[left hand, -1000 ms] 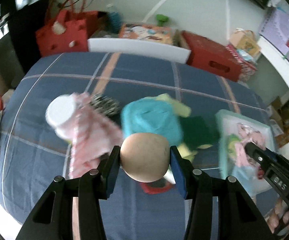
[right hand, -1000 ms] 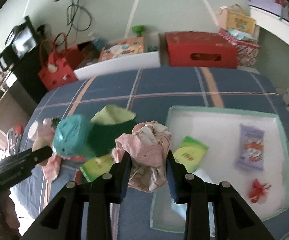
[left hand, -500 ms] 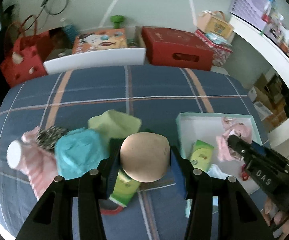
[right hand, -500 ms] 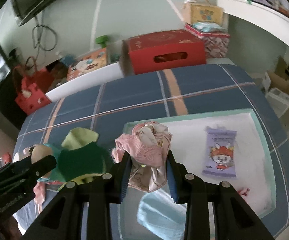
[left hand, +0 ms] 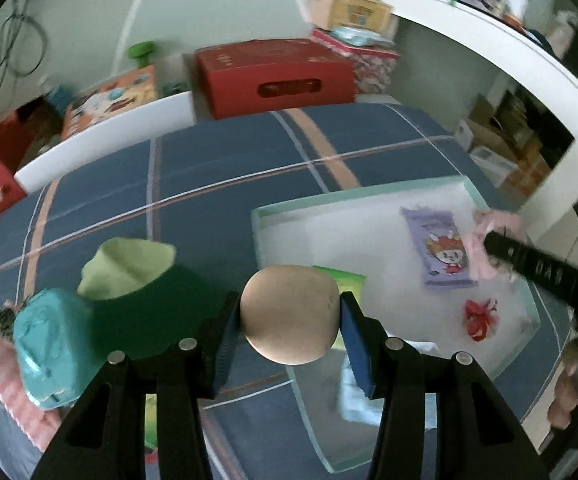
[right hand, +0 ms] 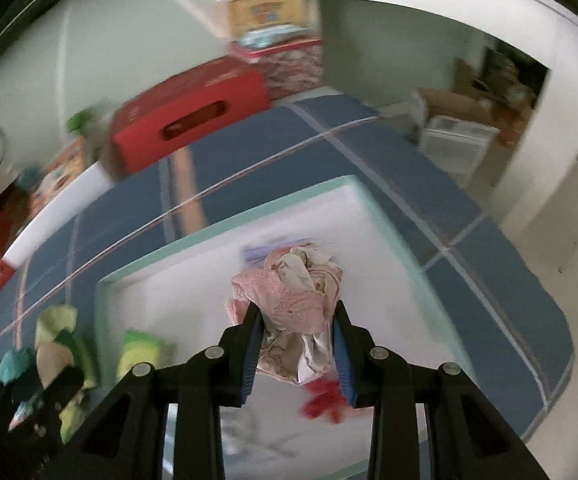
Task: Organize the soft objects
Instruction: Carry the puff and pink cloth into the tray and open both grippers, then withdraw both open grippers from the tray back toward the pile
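Observation:
My left gripper is shut on a beige soft ball and holds it above the near left edge of the mint-rimmed white tray. My right gripper is shut on a crumpled pink cloth and holds it over the tray. In the left wrist view it reaches in from the right with the pink cloth. In the tray lie a purple packet, a red scrap and a green packet.
On the blue plaid bed left of the tray lie a teal soft block, a dark green and light green cloth and a pink frilly item. A red box and a white board stand behind the bed.
Both grippers have moved right, from over the pile of soft things to over the tray, each still holding its item. The right view now blurs from motion.

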The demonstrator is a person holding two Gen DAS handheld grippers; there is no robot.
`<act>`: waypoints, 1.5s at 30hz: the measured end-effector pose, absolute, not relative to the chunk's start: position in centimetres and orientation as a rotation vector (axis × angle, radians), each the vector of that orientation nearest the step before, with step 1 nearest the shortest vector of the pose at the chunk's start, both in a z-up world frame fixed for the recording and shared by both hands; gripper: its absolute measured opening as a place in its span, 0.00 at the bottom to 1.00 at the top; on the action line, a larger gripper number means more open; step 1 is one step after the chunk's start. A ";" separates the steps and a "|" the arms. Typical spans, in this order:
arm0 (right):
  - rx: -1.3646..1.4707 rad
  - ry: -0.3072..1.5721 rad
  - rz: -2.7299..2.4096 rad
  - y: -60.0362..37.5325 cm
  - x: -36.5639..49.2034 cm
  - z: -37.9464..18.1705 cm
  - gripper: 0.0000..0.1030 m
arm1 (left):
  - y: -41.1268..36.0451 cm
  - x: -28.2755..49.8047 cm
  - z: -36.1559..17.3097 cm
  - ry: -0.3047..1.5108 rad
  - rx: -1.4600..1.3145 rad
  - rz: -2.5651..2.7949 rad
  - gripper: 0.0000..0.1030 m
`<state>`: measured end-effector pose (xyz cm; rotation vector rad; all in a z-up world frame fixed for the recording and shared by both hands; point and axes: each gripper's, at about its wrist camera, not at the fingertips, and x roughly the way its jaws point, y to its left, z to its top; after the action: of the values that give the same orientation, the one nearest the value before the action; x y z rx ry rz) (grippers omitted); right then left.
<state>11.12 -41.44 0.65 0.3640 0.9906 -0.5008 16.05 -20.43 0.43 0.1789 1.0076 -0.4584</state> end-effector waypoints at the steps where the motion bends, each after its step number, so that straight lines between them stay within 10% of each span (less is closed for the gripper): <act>1: 0.369 0.985 -0.519 -42.0 11.0 0.7 0.34 | -21.0 16.0 0.3 1.004 0.191 -0.469 0.49; 27: 0.385 1.017 -0.613 -45.6 12.6 -3.0 0.36 | -27.2 19.4 -3.9 0.956 0.222 -0.561 0.49; 37: 0.378 1.047 -0.609 -44.9 12.2 -2.1 0.66 | -26.0 19.4 -2.9 0.971 0.192 -0.530 0.84; 45: 0.340 1.095 -0.590 -44.0 12.0 -2.2 0.76 | -24.2 19.9 -3.3 1.052 0.150 -0.410 0.84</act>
<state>12.03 -43.97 -2.18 0.3401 1.0953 -0.5904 19.95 -24.22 -3.35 0.1500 1.0520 -0.4096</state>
